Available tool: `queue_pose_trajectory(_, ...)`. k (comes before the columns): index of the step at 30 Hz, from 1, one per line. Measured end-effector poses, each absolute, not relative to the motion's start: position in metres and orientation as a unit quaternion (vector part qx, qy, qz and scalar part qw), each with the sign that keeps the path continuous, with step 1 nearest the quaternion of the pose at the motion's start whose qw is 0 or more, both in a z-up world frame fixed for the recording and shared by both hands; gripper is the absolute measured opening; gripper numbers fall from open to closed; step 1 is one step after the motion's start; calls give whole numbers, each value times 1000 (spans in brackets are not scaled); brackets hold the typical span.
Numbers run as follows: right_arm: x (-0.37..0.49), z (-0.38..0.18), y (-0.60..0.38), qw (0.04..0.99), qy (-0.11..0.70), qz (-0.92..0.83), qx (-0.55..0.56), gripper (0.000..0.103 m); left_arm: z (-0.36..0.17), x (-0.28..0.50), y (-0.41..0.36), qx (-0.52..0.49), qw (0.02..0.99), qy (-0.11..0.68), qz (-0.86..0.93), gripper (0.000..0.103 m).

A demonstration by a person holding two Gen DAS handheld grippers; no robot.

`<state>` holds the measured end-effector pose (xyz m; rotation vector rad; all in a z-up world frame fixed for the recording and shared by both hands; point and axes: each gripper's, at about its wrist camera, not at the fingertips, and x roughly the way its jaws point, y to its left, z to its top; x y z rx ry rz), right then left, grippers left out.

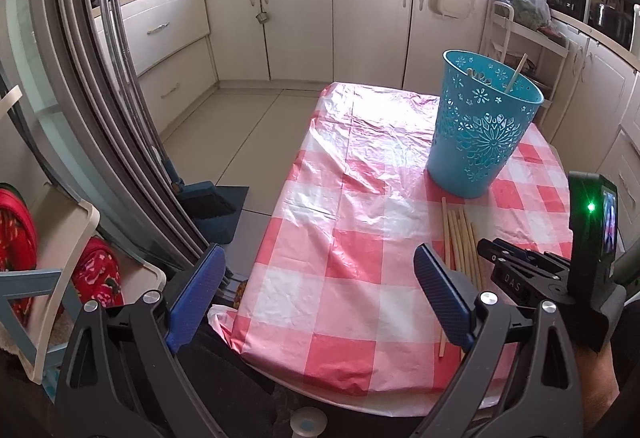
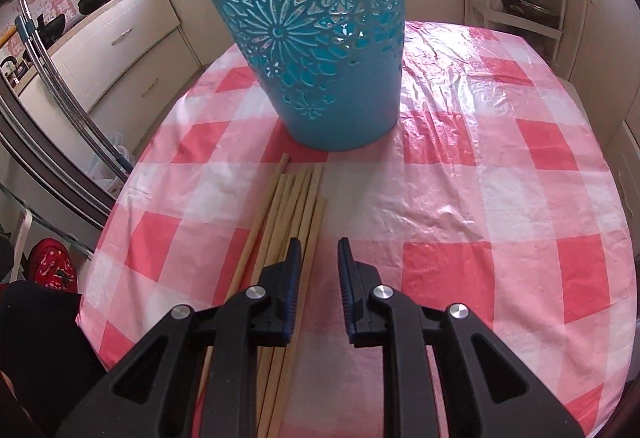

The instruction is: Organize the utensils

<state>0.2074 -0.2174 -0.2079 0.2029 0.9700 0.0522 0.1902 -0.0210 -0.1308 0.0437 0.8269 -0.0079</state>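
Observation:
A teal perforated basket [image 1: 482, 126] stands on the red-and-white checked table; one chopstick [image 1: 516, 72] leans inside it. The basket also shows in the right wrist view [image 2: 320, 38]. Several wooden chopsticks [image 2: 294, 206] lie side by side on the cloth just in front of it, also in the left wrist view [image 1: 460, 238]. My right gripper [image 2: 318, 250] hovers low over the chopsticks' right side, jaws narrowly open and empty, left finger above the sticks. My left gripper [image 1: 320, 270] is wide open and empty over the table's near left edge; the right gripper [image 1: 532, 270] shows beside it.
The table's cloth [image 2: 500, 198] is wrinkled plastic. Kitchen cabinets [image 1: 296, 22] line the far wall. A sliding door frame [image 1: 100, 118], a broom and dustpan [image 1: 208, 198] and a chair with red bags [image 1: 60, 258] stand left of the table.

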Motion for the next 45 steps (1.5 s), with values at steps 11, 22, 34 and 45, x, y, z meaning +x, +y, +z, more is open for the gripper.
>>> queue_pose_trajectory(11, 210, -210, -223, 876, 479, 38, 25, 7, -150, 209, -42, 42, 897, 440, -29, 91)
queue_pose_trajectory(22, 204, -212, -256, 875, 475, 51, 77, 7, -202, 269, -109, 73, 863, 494, -70, 91)
queue_pose_trajectory(34, 206, -213, -263, 872, 474, 67, 106, 7, -224, 299, -135, 104, 853, 507, -63, 91)
queue_pose_trajectory(45, 206, -214, -258, 873, 475, 70, 90, 7, -232, 296, -136, 107, 849, 514, -62, 74)
